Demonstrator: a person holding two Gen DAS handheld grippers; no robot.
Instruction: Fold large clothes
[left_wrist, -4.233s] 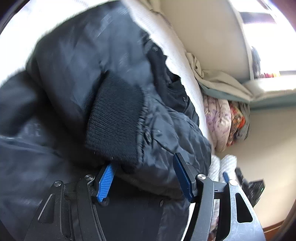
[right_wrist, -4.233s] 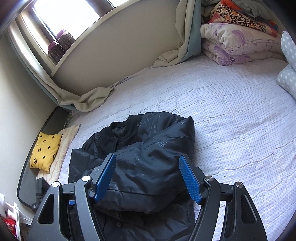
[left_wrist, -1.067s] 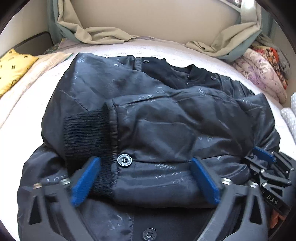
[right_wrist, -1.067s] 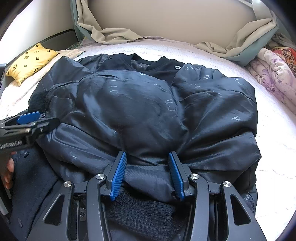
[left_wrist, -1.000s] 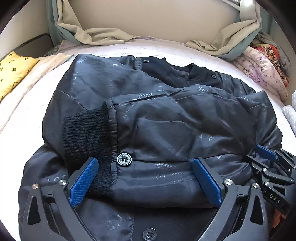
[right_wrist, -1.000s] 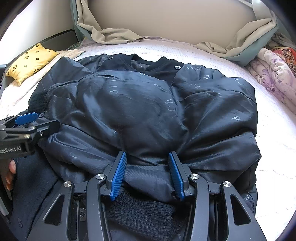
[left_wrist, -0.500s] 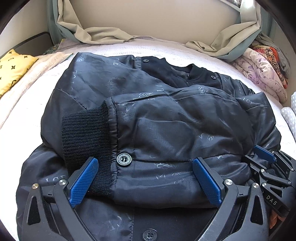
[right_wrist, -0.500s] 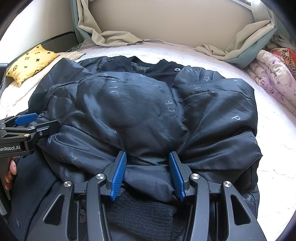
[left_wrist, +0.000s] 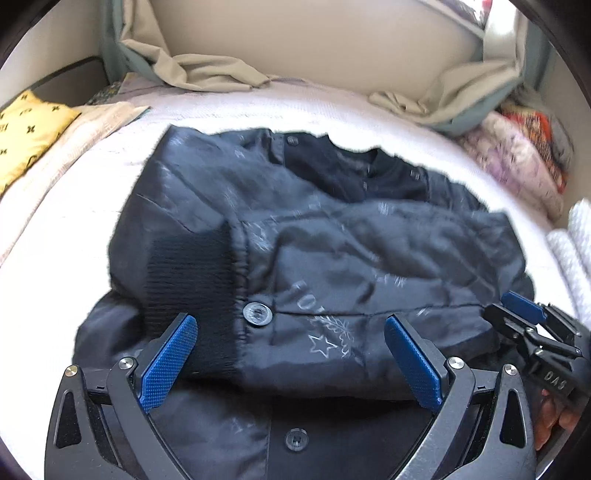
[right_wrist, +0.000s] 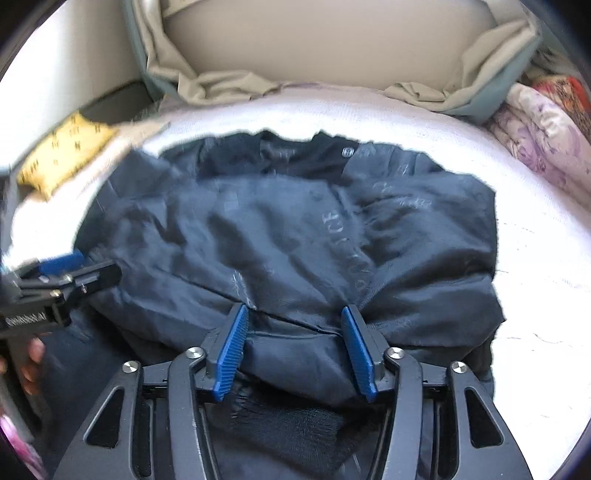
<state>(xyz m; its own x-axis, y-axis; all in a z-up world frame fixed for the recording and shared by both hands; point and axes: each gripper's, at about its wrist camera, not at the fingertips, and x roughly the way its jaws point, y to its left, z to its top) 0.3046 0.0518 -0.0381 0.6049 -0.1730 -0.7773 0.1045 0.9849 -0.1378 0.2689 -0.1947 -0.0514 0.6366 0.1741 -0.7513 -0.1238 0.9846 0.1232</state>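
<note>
The black jacket (left_wrist: 314, 251) lies crosswise just ahead of both claws, left claw (left_wrist: 291, 363) spread wide over its cuffed sleeve, right claw (right_wrist: 295, 352) half-closed astride a fabric ridge.

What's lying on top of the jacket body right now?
Both sleeves are folded across the black jacket; a ribbed cuff shows at its left. Whatever lies beneath the sleeves is covered.

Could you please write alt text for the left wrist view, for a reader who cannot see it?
A black jacket lies partly folded on a white bed, one sleeve with a ribbed cuff laid across its front. The left gripper is open at the jacket's near edge, blue fingers wide apart; the right gripper enters at the right edge. The view is slightly blurred.
</note>
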